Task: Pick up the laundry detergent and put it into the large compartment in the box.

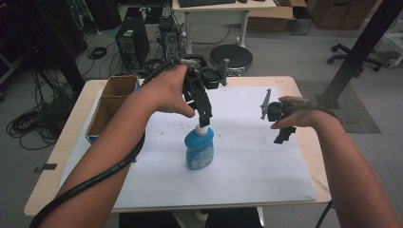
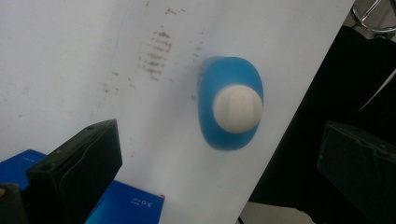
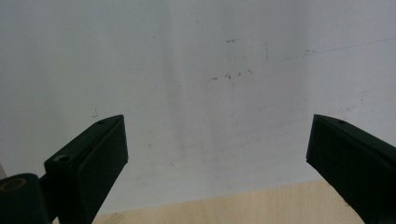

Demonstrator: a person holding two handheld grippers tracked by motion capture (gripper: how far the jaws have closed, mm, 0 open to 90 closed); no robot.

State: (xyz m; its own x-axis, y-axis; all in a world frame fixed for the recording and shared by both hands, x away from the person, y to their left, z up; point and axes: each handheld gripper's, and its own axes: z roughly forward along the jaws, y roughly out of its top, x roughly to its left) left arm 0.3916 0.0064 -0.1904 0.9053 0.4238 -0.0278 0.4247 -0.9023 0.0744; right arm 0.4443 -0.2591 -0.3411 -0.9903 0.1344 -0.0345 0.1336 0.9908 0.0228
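A blue bottle (image 1: 199, 153) with a white cap (image 1: 203, 130) stands upright in the middle of the white sheet (image 1: 256, 166). My left gripper (image 1: 204, 119) hangs just above the cap, pointing down. In the left gripper view the bottle (image 2: 208, 116) and its cap (image 2: 237, 108) are seen from above, between the two widely parted jaws of that gripper (image 2: 218, 130); nothing is held. My right gripper (image 1: 284, 135) hovers over the right part of the sheet. Its own view shows the right gripper (image 3: 217, 123) open over the bare sheet (image 3: 201, 84).
An open cardboard box (image 1: 111, 102) with two compartments sits at the table's left edge. A blue box (image 2: 126, 205) shows at the bottom of the left gripper view. The wooden table edge (image 3: 243, 205) lies near the right gripper. A stool (image 1: 231, 57) and computer tower (image 1: 132, 45) stand beyond the table.
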